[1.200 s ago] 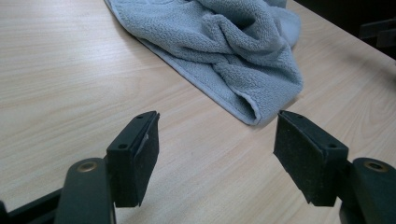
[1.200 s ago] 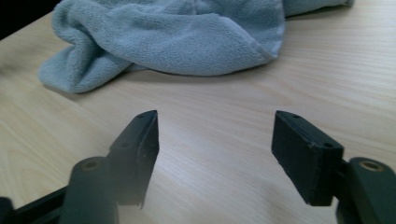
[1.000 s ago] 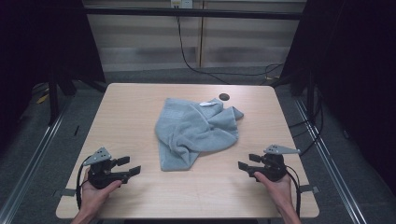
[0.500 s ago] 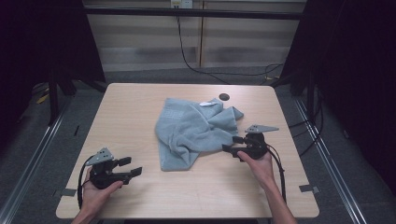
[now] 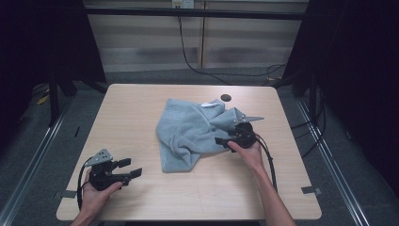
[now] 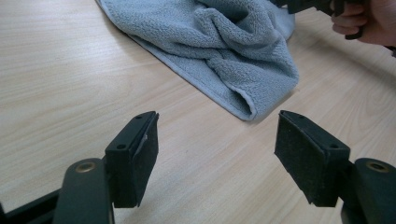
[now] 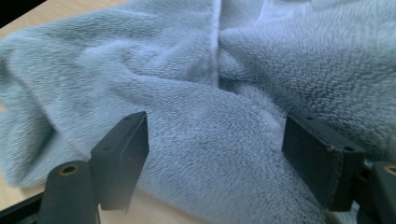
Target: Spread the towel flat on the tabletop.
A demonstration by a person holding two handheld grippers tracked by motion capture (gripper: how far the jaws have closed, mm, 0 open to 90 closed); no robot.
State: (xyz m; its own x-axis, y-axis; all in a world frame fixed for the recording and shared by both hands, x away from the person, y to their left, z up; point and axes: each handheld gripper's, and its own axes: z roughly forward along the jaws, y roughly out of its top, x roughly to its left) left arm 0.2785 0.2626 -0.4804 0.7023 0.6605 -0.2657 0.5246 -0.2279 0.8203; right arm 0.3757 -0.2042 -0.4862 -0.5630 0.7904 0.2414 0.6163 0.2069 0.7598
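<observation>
Right gripper view looks along the right gripper [image 7: 212,158], whose two black jaws stand wide apart and have just been opening further; grey pile of the towel [image 7: 243,93] lies between and beyond them, but the pads do not press on it, so nothing is grasped. High view places this right gripper [image 5: 226,141] at the towel's right edge, held in the right hand [image 5: 248,151], its jaws pointing left into the folds, with a black cable trailing back along the forearm. Left gripper view shows the left gripper [image 6: 217,144] likewise released, its jaws spread over bare wood with nothing between them; ahead of them lies the near corner of the towel [image 6: 233,51], well clear of the pads. In the high view the left gripper [image 5: 129,168] rests low at the near left of the table [image 5: 127,113], held in the left hand [image 5: 96,195] and well apart from the towel. The towel [image 5: 188,132] is a crumpled grey-blue cloth lying around the middle of the table, bunched into ridges on its right side and flatter toward its near left corner. A small dark round spot [image 5: 226,98] sits on the table just beyond the towel's far edge.
</observation>
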